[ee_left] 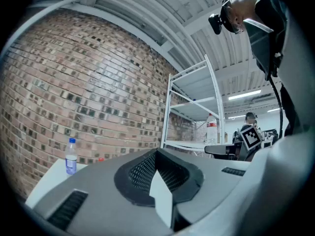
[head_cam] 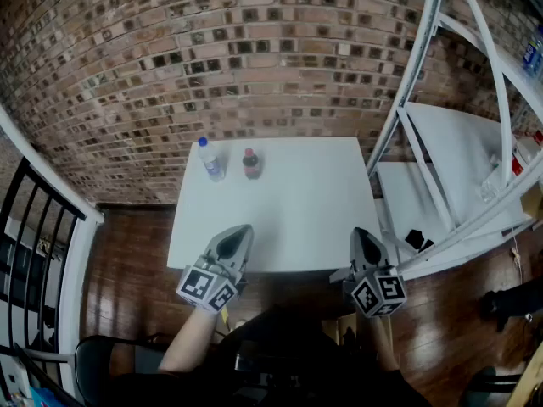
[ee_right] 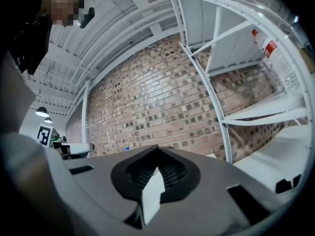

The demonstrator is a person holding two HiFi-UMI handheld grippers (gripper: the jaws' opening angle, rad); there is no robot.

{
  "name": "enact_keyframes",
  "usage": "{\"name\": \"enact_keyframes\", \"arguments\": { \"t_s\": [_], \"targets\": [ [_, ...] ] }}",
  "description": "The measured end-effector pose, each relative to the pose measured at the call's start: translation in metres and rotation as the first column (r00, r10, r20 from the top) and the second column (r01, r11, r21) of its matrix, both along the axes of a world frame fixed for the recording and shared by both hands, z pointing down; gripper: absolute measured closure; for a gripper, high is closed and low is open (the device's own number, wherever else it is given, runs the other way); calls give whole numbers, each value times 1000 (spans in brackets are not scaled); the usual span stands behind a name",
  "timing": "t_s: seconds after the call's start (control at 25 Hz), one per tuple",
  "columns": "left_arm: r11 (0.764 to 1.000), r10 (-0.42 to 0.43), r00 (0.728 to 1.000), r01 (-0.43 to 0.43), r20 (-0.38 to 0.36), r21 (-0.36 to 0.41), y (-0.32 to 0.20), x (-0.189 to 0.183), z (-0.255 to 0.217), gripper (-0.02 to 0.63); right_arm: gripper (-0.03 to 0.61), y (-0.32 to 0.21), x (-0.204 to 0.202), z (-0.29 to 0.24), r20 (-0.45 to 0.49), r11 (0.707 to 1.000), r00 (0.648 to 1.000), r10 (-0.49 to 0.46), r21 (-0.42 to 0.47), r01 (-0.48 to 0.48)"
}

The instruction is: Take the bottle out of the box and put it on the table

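Observation:
Two bottles stand at the far left of the white table [head_cam: 297,219]: a clear one with a blue cap [head_cam: 210,159] and a dark one with a red cap [head_cam: 251,164]. No box shows in any view. My left gripper [head_cam: 237,234] hovers at the table's near edge, shut and holding nothing. My right gripper [head_cam: 364,237] hangs just off the near right corner, also shut and empty. In the left gripper view the shut left gripper [ee_left: 157,154] points across the table, with the clear bottle [ee_left: 71,156] far to its left. The right gripper view shows the right gripper [ee_right: 157,149] closed, facing the brick wall.
A white metal shelf rack [head_cam: 441,185] stands right of the table, with a bottle [ee_right: 268,45] on an upper shelf and a black object [head_cam: 417,240] on a low one. A brick wall [head_cam: 254,58] runs behind. A black railing [head_cam: 34,227] stands at left.

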State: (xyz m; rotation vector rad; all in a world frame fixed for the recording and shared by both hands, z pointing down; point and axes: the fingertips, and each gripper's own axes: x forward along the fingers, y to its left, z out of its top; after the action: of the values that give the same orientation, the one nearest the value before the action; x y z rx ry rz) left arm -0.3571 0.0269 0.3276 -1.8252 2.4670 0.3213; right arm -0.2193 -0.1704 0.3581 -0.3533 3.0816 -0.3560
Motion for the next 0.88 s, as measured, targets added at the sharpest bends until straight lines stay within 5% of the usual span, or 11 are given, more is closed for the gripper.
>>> {"name": "enact_keyframes", "arguments": {
  "t_s": [0.44, 0.68, 0.88],
  "targets": [
    [983, 183, 983, -182, -21, 38, -105, 58, 7, 612, 574, -76, 103, 11, 3, 977, 977, 215, 0, -215],
    [941, 338, 941, -337, -27, 39, -146, 86, 6, 612, 574, -85, 140, 12, 9, 938, 938, 346, -7, -346],
    [888, 459, 888, -459, -12, 35, -168, 96, 1, 612, 574, -81, 172, 9, 21, 879, 879, 476, -7, -476]
  ]
}}
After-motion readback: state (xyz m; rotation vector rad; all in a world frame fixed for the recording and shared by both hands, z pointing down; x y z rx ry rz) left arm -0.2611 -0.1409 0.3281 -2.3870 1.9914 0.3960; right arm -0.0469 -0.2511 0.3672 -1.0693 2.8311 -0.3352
